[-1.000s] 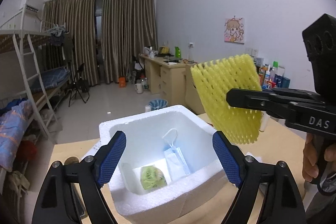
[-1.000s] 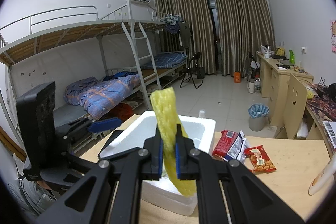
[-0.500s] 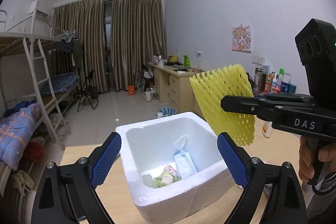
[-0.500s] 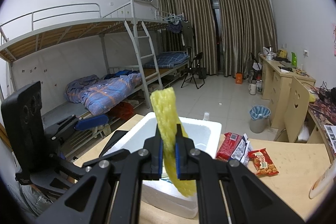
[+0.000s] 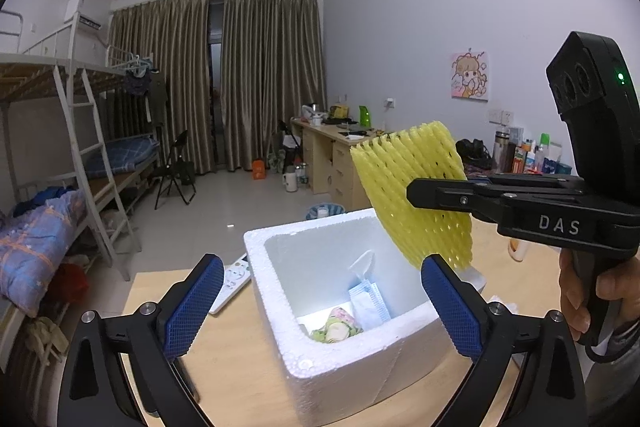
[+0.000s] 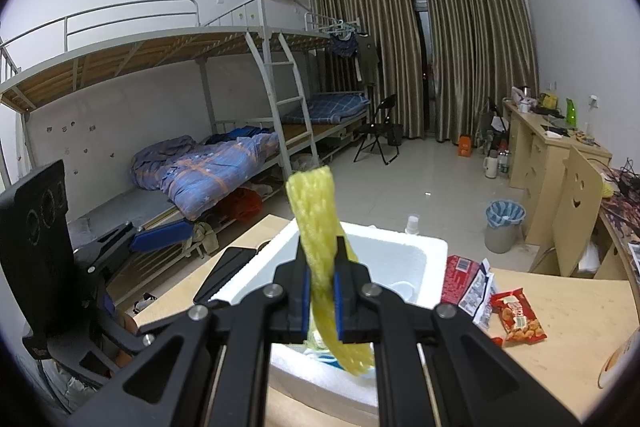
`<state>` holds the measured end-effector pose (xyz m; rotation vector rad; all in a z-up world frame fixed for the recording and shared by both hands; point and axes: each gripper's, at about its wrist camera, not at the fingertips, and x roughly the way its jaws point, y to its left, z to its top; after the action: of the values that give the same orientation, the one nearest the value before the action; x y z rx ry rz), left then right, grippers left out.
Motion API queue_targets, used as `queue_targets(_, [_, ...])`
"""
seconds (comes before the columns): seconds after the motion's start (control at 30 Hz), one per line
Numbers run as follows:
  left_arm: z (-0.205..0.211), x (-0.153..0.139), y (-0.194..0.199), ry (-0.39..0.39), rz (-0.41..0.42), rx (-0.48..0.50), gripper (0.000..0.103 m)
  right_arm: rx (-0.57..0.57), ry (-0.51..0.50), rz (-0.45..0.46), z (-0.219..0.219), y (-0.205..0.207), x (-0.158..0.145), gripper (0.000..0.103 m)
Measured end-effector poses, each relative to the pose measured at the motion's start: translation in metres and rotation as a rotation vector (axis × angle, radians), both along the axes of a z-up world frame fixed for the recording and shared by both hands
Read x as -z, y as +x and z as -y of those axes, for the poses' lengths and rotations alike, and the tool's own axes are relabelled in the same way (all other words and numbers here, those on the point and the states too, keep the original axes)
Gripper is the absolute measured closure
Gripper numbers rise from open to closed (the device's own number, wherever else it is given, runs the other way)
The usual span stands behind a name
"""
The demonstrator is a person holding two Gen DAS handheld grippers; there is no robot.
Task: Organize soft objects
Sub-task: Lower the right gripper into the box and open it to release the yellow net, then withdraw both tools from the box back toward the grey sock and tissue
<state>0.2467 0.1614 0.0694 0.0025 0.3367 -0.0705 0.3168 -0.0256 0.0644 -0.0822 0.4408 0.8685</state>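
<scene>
1. Right gripper (image 6: 322, 297) clamped on yellow foam net (image 5: 416, 195), pinched mid-length, hanging over white foam box (image 5: 340, 359) on table (image 6: 560, 339).
2. Left gripper (image 5: 322, 307) opening, nothing between pads, straddling near box corner.
3. Probably featherlight, springy, crushable (mesh flattens between pads); mid-body pinch adequate.
4. Face mask (image 5: 368, 301) and small soft item already inside box.

"DAS" in pale letters on the black body of the right gripper (image 5: 416, 193)

L claw (image 5: 322, 301) jaws opening wider.
</scene>
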Motion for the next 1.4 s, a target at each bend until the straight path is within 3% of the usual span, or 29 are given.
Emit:
queue_targets(0.4, [-0.004, 0.012, 0.001, -0.018, -0.022, -0.015, 0.004, -0.023, -0.032, -0.038, -0.012, 0.016, 0.014, 0.088])
queue_targets(0.43, [-0.003, 0.012, 0.001, -0.017, -0.024, -0.012, 0.004, -0.019, -0.032, -0.041, -0.012, 0.018, 0.015, 0.079])
queue_targets(0.47, [-0.002, 0.014, 0.001, -0.012, -0.025, -0.010, 0.004, -0.018, -0.029, -0.048, -0.012, 0.019, 0.015, 0.063])
queue_targets(0.53, [0.000, 0.016, -0.001, 0.000, -0.024, -0.006, 0.004, -0.022, -0.023, -0.061, -0.012, 0.021, 0.017, 0.048])
queue_targets(1.2, [-0.004, 0.014, 0.000, -0.026, -0.036, 0.009, 0.003, 0.019, 0.015, -0.043, 0.003, 0.008, 0.004, 0.042])
queue_targets(1.27, [-0.002, 0.011, -0.002, -0.019, -0.032, 0.010, 0.003, 0.028, 0.019, -0.036, 0.008, 0.004, 0.002, 0.028])
queue_targets(1.4, [0.002, 0.004, -0.008, -0.013, -0.014, 0.013, 0.003, 0.042, 0.032, -0.023, 0.017, -0.005, -0.003, 0.022])
